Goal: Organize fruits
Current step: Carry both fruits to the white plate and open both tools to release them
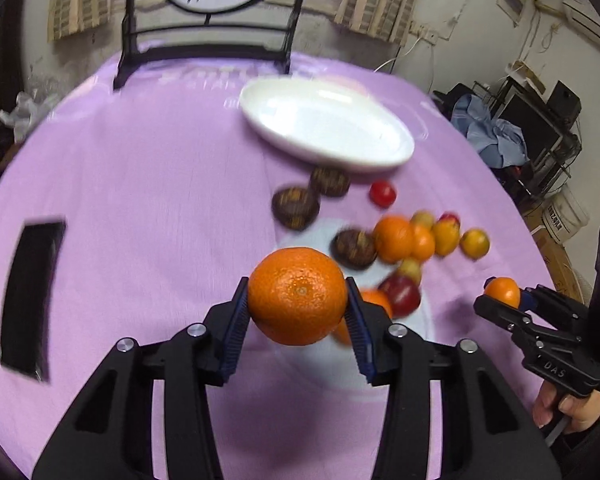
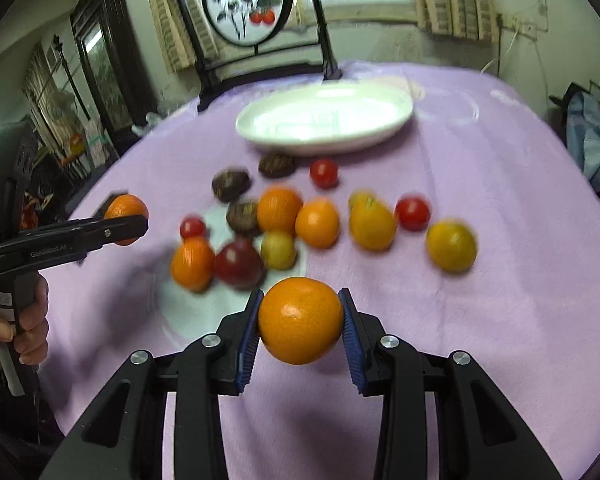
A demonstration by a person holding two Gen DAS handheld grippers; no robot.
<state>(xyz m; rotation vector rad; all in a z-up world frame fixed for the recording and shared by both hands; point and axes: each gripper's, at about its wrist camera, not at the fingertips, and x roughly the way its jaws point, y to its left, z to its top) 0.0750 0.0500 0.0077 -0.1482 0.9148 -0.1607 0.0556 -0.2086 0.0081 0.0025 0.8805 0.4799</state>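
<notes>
Upward, held orange's (image 1: 297, 296) navel.

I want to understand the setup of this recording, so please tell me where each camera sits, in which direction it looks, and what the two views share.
Left wrist view: sits on the left hand-held gripper, looking forward over its held orange toward the white plate; the right hand-held gripper and hand show at right.
Right wrist view: sits on the right gripper, looking over its own orange toward the plate; the left gripper and hand show at left.
Both share the plate, the loose fruit, the purple tablecloth and the round painted screen.
</notes>
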